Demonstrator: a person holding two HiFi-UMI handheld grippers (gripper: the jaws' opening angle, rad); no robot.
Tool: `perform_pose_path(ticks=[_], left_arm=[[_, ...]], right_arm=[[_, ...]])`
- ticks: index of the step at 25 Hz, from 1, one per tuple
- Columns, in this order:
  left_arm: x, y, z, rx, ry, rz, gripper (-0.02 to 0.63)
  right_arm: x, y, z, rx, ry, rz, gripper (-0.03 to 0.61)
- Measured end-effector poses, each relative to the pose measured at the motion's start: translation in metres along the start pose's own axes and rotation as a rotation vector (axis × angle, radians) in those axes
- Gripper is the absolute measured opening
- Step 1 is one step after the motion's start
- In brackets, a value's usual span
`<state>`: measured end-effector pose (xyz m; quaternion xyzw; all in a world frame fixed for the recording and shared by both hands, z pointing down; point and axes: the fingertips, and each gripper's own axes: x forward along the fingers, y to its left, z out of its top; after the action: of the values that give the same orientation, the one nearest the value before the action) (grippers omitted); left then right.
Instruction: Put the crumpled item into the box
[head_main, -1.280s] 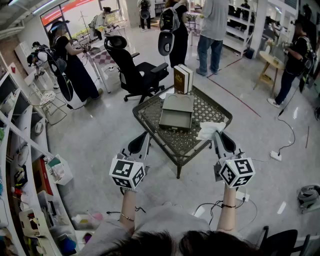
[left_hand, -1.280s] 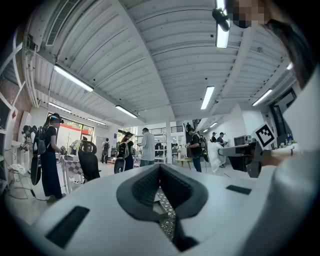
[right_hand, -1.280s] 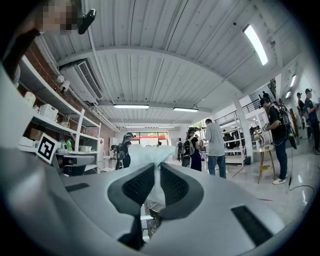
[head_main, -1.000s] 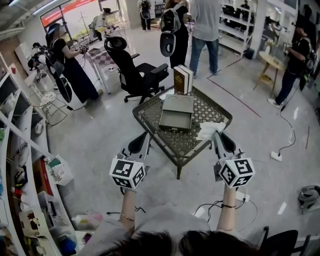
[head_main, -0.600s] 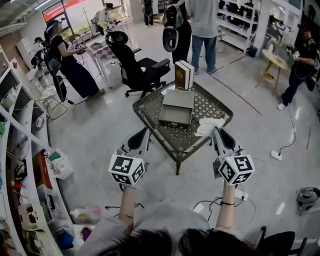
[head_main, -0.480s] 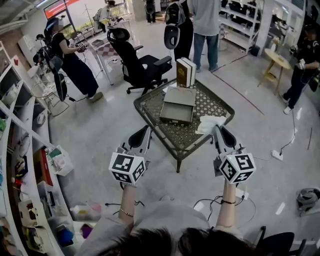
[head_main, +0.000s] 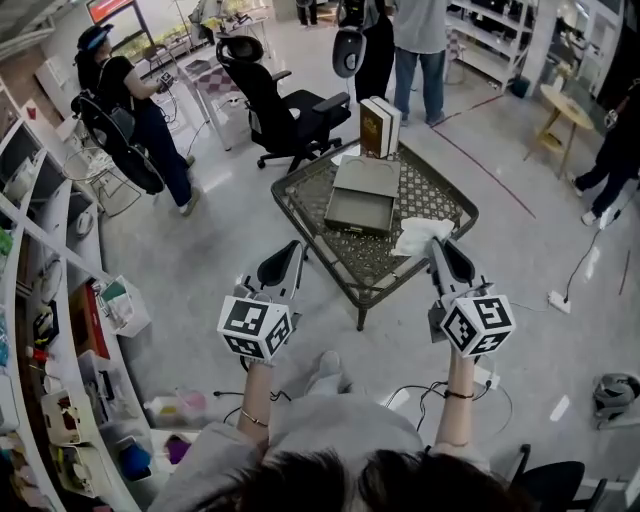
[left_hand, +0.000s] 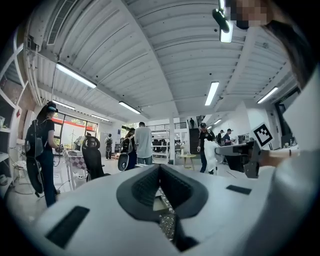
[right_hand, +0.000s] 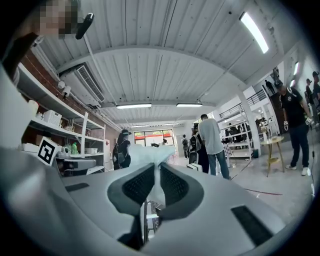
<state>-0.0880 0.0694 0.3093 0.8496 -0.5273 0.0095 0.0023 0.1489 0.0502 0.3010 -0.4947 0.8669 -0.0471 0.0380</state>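
While the right tool (head_main: 438, 246) still pinches the crumpled tissue (head_main: 421, 234), the left tool (head_main: 290, 250) stays closed

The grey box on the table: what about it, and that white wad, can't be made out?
Grey box: inside too small in the head view; open or closed, cannot tell.
Crumpled tissue: lower part hidden by the pads of the right gripper, right gripper view.

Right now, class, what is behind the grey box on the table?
Two books stand upright behind the grey box, at the far edge of the table. The books cover whatever lies directly behind them.
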Motion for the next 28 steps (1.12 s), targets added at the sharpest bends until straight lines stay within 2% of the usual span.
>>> perform_pose_path(ticks=[19, 28], left_arm=[[0.094, 0.080, -0.023, -0.026, 0.028, -0.100, 0.017], [0.125, 0.103, -0.034, -0.036, 0.043, -0.165, 0.017]], right_arm=[[0.107, -0.022, -0.024, 0.013, 0.033, -0.068, 0.053], [0.140, -0.025, -0.033, 0.016, 0.042, -0.111, 0.053]])
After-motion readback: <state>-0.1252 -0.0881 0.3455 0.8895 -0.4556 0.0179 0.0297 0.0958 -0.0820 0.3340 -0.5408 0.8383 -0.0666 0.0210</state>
